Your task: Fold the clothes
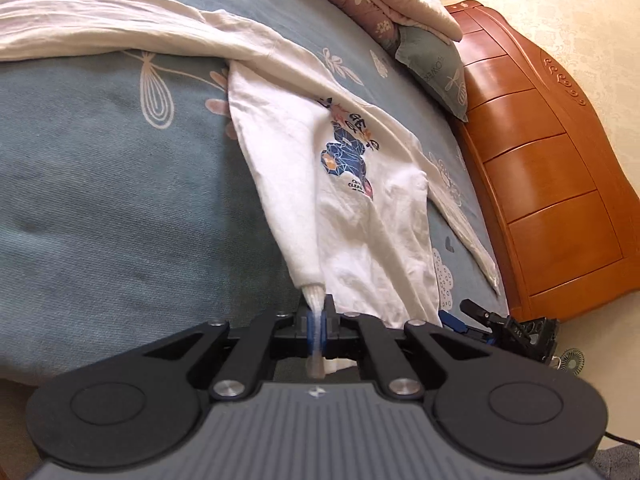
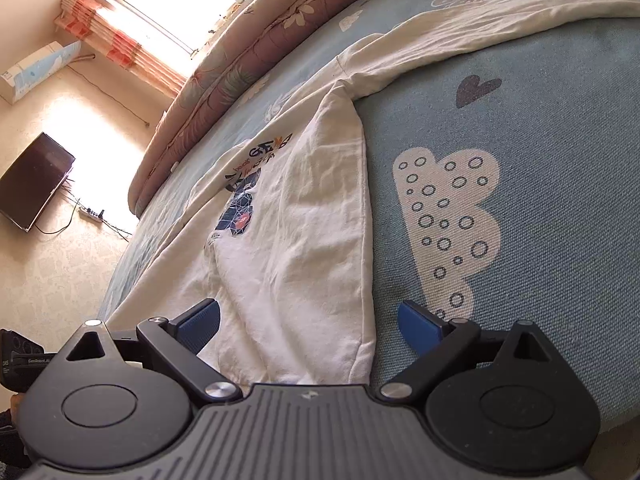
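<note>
A white long-sleeved shirt [image 1: 360, 216] with a blue printed figure on its chest lies on the blue bedspread [image 1: 100, 184]. One sleeve is folded down over the body, and my left gripper [image 1: 318, 322] is shut on its ribbed cuff [image 1: 314, 300] near the bed's front edge. The other sleeve [image 1: 80, 36] trails away to the far left. In the right wrist view the same shirt [image 2: 296, 264] lies flat, and my right gripper [image 2: 310, 328] stands open just above its hem, one blue pad [image 2: 200, 322] over the cloth and the other beside its edge.
A folded floral quilt [image 2: 248, 64] and a grey-green pillow [image 1: 436, 64] lie along the far side of the bed. A wooden headboard [image 1: 552, 184] stands at the right. The other gripper's black body [image 1: 516, 328] shows beside the shirt's hem. A wall TV [image 2: 34, 180] hangs beyond the bed.
</note>
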`<control>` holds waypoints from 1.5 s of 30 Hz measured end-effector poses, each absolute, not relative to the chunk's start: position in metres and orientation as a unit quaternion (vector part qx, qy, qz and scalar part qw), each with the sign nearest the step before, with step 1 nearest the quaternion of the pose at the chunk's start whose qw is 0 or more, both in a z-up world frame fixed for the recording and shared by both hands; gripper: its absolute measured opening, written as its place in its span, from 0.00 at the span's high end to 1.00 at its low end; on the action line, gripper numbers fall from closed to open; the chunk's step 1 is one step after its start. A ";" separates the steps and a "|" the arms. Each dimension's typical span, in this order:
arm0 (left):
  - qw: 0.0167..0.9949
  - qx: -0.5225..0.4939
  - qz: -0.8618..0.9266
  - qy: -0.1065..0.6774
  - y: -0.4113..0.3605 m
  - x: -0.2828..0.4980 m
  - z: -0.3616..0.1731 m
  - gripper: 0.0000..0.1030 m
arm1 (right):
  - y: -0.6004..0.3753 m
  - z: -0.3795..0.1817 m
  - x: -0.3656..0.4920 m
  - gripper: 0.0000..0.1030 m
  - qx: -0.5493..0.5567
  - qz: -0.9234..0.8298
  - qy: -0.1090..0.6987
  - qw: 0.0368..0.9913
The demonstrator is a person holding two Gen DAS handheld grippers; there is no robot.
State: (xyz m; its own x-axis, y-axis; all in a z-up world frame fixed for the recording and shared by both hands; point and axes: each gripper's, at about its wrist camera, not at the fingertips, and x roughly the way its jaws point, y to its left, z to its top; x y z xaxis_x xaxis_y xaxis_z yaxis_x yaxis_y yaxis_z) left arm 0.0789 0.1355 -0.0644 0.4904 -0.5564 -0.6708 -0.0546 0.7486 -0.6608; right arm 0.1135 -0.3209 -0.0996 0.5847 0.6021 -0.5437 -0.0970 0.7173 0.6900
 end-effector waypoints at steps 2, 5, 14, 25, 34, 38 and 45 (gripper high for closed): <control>0.796 -0.319 -0.133 0.497 0.143 0.080 -0.077 0.98 | -0.320 -0.099 0.114 0.00 0.310 0.211 0.408 0.832; 0.776 -0.328 -0.112 0.528 0.149 0.085 -0.105 0.98 | -0.319 -0.097 0.114 0.00 0.306 0.211 0.416 0.830; 0.774 -0.320 -0.121 0.532 0.143 0.095 -0.117 0.98 | -0.329 -0.102 0.110 0.00 0.359 0.231 0.441 0.789; 0.774 -0.332 -0.127 0.525 0.148 0.092 -0.120 0.97 | -0.313 -0.103 0.122 0.00 0.350 0.277 0.471 0.761; 0.777 -0.331 -0.128 0.520 0.148 0.090 -0.120 0.96 | -0.320 -0.106 0.115 0.26 0.302 0.226 0.473 0.796; 0.778 -0.328 -0.125 0.521 0.146 0.091 -0.119 0.96 | -0.324 -0.107 0.113 0.94 0.280 0.203 0.473 0.811; 0.783 -0.326 -0.137 0.512 0.144 0.085 -0.099 0.98 | -0.325 -0.095 0.112 0.93 0.271 0.215 0.461 0.817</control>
